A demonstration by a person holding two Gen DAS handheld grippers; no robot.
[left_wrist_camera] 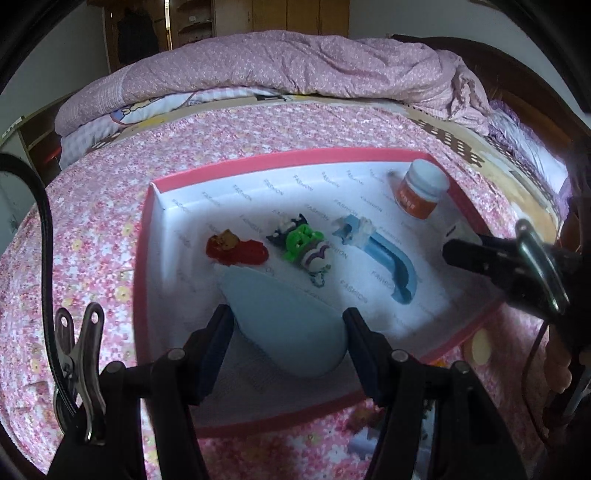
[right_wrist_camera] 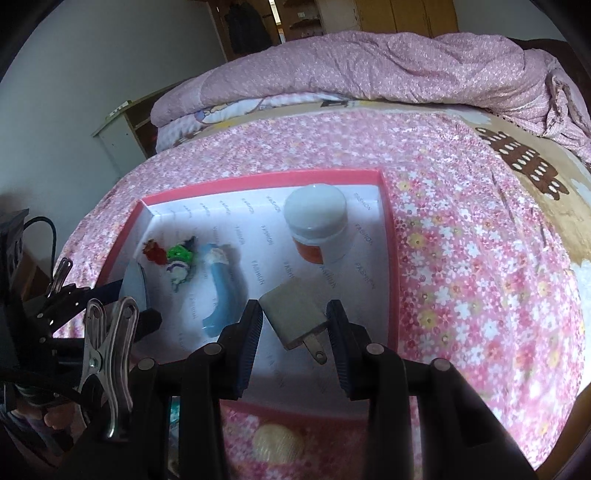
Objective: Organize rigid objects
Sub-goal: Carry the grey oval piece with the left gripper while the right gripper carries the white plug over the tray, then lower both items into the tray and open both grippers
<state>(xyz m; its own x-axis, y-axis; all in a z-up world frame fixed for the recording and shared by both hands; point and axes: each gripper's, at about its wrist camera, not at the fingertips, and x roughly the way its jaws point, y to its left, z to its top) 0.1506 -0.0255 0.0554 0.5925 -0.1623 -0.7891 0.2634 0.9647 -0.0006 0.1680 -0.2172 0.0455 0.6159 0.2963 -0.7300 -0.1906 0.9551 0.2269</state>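
Both wrist fisheyes sit close above the pink-rimmed box (left_wrist_camera: 280,157) on the bed (left_wrist_camera: 92,229), tilted steeply down, facing the far quilt (left_wrist_camera: 295,62). Left view looks over the box's left part, right view over its right part; both share the box interior and the white jar (right_wrist_camera: 317,221).

The setting is a bedroom. A bed (left_wrist_camera: 110,229) fills most of both views and is covered by a pink floral sheet (right_wrist_camera: 461,229). A rumpled pink quilt (left_wrist_camera: 295,62) is heaped along the far edge of the bed, over a cartoon-print cover (right_wrist_camera: 229,110). A dark wooden headboard (left_wrist_camera: 517,74) stands at the right end. Beyond the bed, wooden cabinets (right_wrist_camera: 406,14) and a dark doorway (left_wrist_camera: 136,33) line the far wall. A white wall (right_wrist_camera: 92,74) and a low shelf unit (right_wrist_camera: 122,129) stand to the left. Lighting is soft daylight.
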